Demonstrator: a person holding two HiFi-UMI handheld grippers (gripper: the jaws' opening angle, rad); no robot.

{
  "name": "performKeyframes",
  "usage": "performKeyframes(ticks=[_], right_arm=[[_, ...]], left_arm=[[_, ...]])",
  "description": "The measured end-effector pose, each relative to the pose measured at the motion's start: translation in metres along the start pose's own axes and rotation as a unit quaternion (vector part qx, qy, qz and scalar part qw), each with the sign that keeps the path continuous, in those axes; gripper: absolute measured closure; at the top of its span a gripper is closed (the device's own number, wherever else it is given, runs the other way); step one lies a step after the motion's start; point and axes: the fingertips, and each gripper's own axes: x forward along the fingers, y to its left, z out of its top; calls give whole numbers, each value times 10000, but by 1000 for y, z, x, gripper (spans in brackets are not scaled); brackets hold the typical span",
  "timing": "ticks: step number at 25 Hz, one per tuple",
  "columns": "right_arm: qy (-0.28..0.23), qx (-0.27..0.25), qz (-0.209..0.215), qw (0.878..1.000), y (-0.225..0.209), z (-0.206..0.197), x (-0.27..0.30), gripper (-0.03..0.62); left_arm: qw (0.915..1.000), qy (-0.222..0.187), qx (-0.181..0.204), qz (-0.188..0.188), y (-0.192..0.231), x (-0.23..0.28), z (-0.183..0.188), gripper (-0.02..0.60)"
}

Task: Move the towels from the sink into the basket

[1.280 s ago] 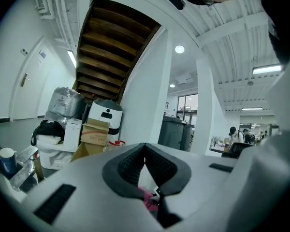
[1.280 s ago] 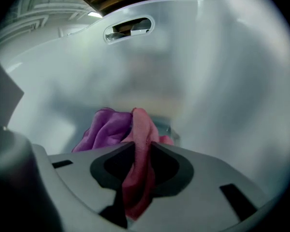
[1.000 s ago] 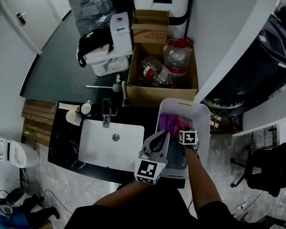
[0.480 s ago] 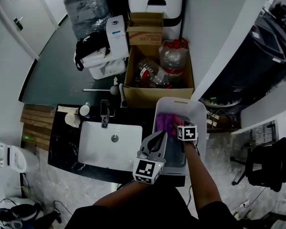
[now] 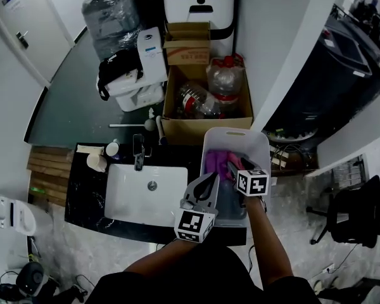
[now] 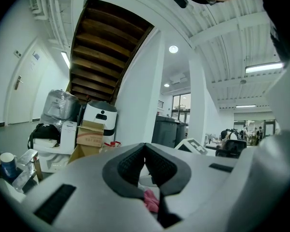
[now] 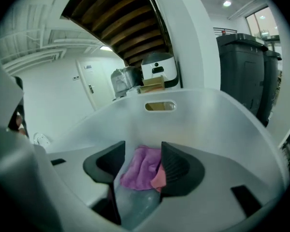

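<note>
Holding your left gripper (image 6: 145, 148) with jaws together on nothing, you have the sink (image 5: 123, 198) at its left. Your right gripper (image 7: 142, 153) hangs above the basket (image 7: 208, 115), jaws just opened and apart, purple and pink towels (image 7: 137, 170) lying loose beneath them.

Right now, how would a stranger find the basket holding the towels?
Find the white rectangular sink in the black counter. Right of it stands a white plastic basket with a slot handle; unlike the brown cardboard box behind, it holds purple towels.
</note>
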Motion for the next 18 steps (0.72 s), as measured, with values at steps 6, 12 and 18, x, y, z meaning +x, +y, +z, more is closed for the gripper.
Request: performKeyframes(ticks=[6,12,18], right_arm=[[-521,-127,326,9980,37,23,-44,395],[-1291,-322,600,9893,70,41,-84,536],[-1826,-509,692,9794,92,48,-115,553]], left_arm=[[10000,9,-8,80,4,-12,-1,568],[9995,-47,76,309,6,-24,1,568],[9991,-124,-82,399,12,-27,-4,568]])
